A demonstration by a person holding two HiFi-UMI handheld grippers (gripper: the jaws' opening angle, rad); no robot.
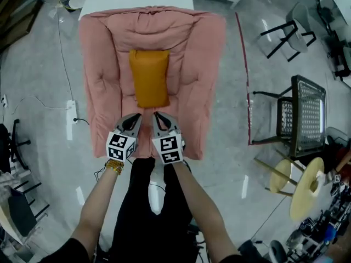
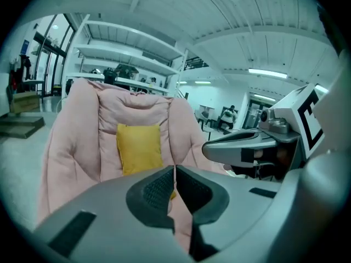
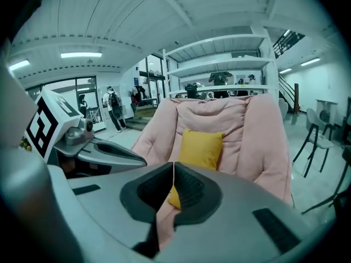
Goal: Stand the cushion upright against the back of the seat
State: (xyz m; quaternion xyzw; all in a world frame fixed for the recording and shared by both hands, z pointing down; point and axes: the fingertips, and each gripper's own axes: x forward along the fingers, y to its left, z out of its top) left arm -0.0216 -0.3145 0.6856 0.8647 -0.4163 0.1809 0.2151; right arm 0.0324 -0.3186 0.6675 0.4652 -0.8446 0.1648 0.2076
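Cushion (image 1: 149,77) stood against seat (image 1: 101,86) back; task seemingly done. Left gripper (image 1: 134,118) and right gripper (image 1: 158,116) closed, empty, at near edge. Probably no further move needed.

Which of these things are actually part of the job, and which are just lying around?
Part of the job: orange cushion, standing against the back of the pink seat; left gripper and right gripper, both shut, empty.
Just lying about: power strip on the floor; black mesh chair; round wooden stool; grey chair.
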